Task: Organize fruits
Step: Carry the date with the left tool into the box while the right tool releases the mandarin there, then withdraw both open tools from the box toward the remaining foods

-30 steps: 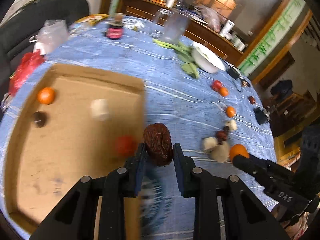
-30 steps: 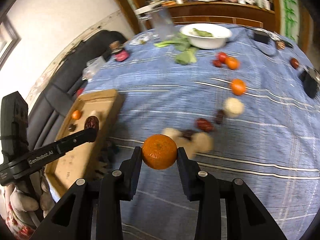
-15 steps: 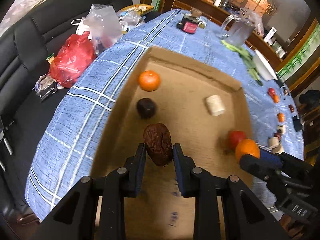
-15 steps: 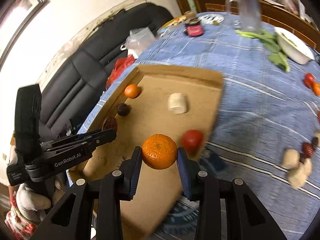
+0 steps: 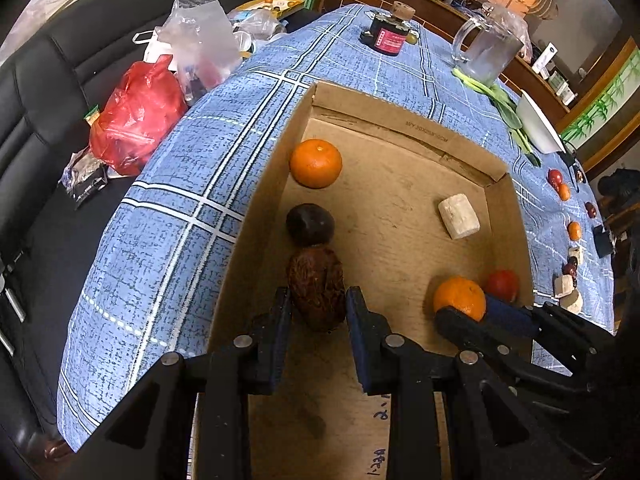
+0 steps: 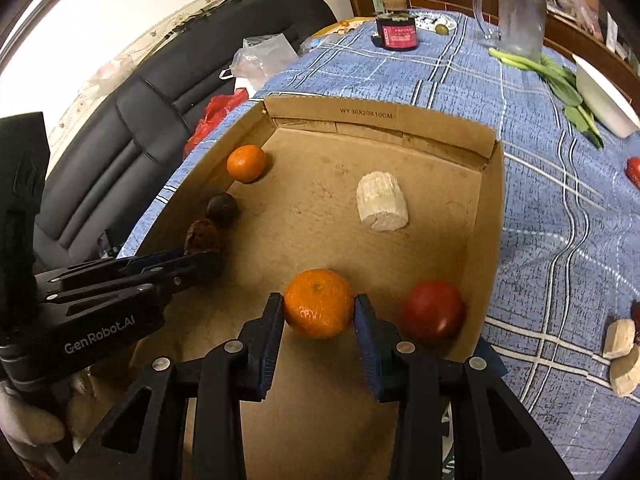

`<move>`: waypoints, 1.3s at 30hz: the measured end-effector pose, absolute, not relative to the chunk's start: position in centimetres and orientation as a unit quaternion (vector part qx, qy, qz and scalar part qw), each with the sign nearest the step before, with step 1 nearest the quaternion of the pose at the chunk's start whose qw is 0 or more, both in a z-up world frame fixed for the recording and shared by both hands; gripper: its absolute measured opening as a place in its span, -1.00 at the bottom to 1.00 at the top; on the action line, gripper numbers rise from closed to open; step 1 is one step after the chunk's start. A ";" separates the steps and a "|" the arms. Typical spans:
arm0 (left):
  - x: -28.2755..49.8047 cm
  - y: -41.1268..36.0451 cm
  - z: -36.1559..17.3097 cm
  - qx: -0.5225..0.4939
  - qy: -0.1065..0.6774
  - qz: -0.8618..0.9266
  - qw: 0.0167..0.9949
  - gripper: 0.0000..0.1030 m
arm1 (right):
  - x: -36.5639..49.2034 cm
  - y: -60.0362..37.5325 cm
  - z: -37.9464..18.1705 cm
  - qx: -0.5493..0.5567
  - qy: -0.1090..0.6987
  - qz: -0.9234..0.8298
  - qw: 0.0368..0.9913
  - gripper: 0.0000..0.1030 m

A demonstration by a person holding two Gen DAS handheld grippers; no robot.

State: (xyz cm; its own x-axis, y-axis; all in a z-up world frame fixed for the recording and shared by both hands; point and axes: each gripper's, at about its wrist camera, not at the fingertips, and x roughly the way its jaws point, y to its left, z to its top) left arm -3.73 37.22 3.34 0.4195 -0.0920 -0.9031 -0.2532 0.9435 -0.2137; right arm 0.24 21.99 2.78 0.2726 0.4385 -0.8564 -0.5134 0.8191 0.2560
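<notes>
A shallow cardboard box (image 5: 400, 120) (image 6: 380, 114) lies on the blue checked tablecloth. In it are an orange (image 5: 316, 163) (image 6: 246, 163), a dark round fruit (image 5: 310, 224) (image 6: 222, 207), a pale chunk (image 5: 458, 216) (image 6: 382, 202) and a red fruit (image 5: 502, 285) (image 6: 434, 310). My left gripper (image 5: 318, 304) is shut on a wrinkled brown date (image 5: 317, 288) (image 6: 202, 236), low over the box floor by its left wall. My right gripper (image 6: 318, 312) is shut on an orange (image 6: 319, 303) (image 5: 460, 298) low over the box, beside the red fruit.
More fruits and pale chunks (image 5: 568, 276) (image 6: 620, 348) lie on the cloth to the right. A glass jug (image 5: 486, 50), a dark jar (image 5: 390, 34), greens and a white bowl (image 6: 604, 100) stand at the far end. A black sofa with bags (image 5: 136, 116) is on the left.
Both grippers have carried their fruits from over the tablecloth to the box and lowered them close to its floor.
</notes>
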 end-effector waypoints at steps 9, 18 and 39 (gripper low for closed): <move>-4.8 38.3 4.8 -0.181 0.524 0.050 0.831 -0.32 | -0.2 21.6 3.4 -0.020 0.518 0.292 0.804 -0.07; -4.7 33.6 9.3 -0.100 0.497 0.066 0.859 0.16 | -1.1 17.4 8.1 0.027 0.473 0.265 0.840 -0.05; -7.7 19.9 14.4 -0.031 0.486 0.052 0.872 0.16 | -3.4 0.8 9.8 0.082 0.477 0.171 0.858 -0.03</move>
